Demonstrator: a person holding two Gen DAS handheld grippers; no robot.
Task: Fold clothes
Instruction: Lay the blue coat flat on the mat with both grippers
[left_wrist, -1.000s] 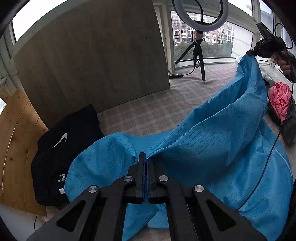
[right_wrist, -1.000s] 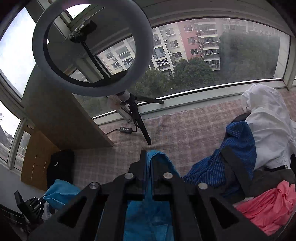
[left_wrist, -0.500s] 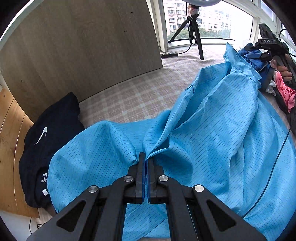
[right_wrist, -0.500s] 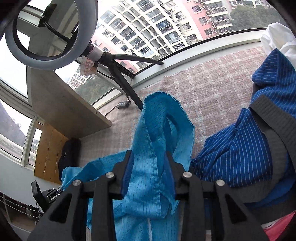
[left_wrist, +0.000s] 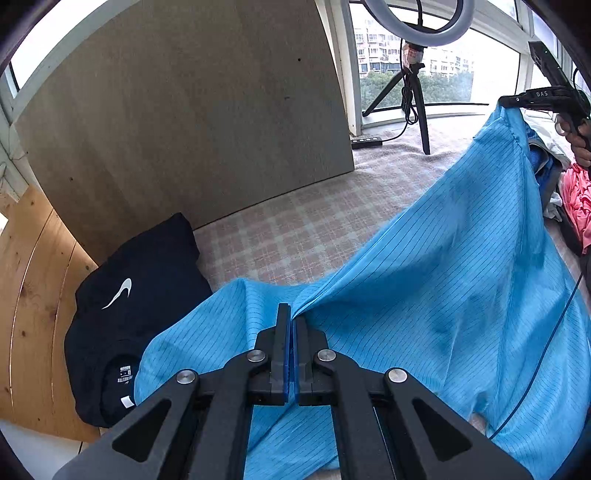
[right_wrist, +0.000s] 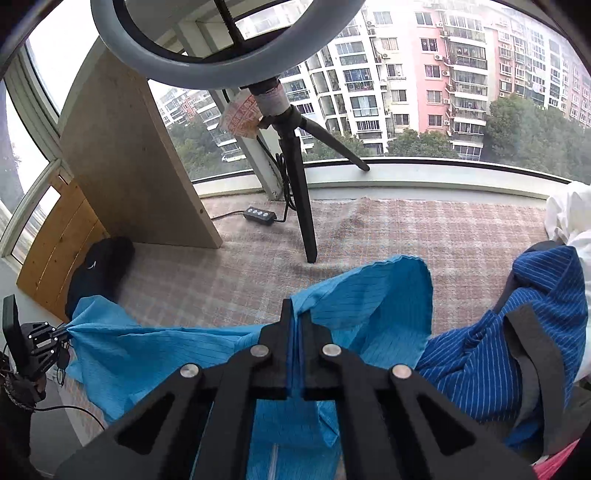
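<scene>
Between both sets of tongs, the light blue garment (left_wrist: 443, 280) is hanging stretched above the checked mat (left_wrist: 295, 236). The left gripper (left_wrist: 290, 325) is clamping one fold; the right gripper (right_wrist: 294, 321) is pinching another edge. Just left of the left tongs a folded black shirt (left_wrist: 140, 302) is lying. Pulling apart too hard risks thin fabric slipping from either pinch.

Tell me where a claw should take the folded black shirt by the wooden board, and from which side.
Grip the black shirt at its near edge by the neck label, coming in low from the blue garment side; board and wall block the far sides.
</scene>
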